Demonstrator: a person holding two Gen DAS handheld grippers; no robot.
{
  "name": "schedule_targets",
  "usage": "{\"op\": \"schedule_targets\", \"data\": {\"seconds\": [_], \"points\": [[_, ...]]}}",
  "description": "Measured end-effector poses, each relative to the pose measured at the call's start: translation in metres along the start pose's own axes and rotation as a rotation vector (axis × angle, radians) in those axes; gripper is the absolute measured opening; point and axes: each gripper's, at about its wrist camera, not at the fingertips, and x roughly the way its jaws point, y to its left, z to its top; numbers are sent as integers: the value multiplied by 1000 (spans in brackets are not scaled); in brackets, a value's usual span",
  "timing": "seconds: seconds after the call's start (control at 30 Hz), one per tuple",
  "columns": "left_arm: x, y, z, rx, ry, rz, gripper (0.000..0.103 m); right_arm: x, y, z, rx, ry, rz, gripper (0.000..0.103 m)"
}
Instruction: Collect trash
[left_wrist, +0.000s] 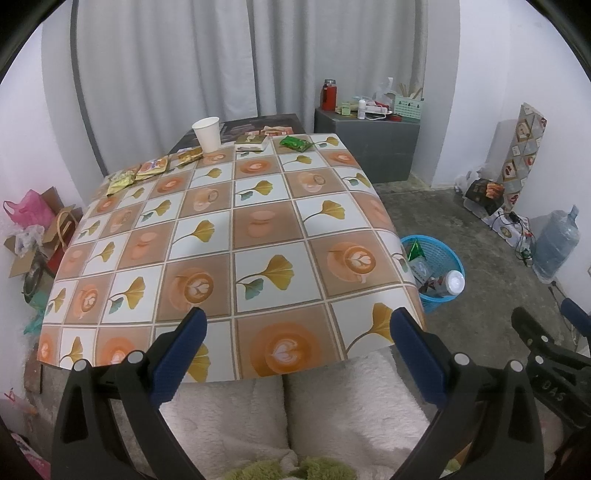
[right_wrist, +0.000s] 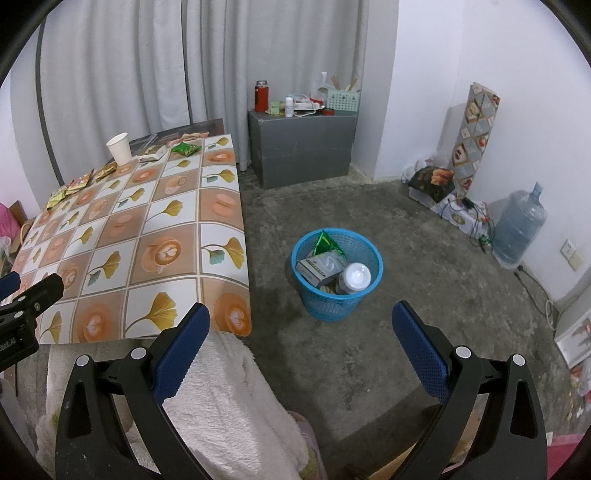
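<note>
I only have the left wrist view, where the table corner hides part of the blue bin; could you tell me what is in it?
Observer: The bin holds a grey box, a white-capped bottle and a green packet.
Operator: Thank you. Is the right gripper open? I see only its edge.
Observer: Yes, the right gripper is open and empty.
Operator: Does the bin touch the table?
Observer: No, bare floor shows between the bin and the table.
</note>
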Motion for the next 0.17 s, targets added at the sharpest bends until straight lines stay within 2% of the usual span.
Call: {"op": "schedule_targets", "data": {"seconds": [0.17], "points": [[1,6,2,2,-1,10,97,0,0,-1,1,1,-1,95]]}}
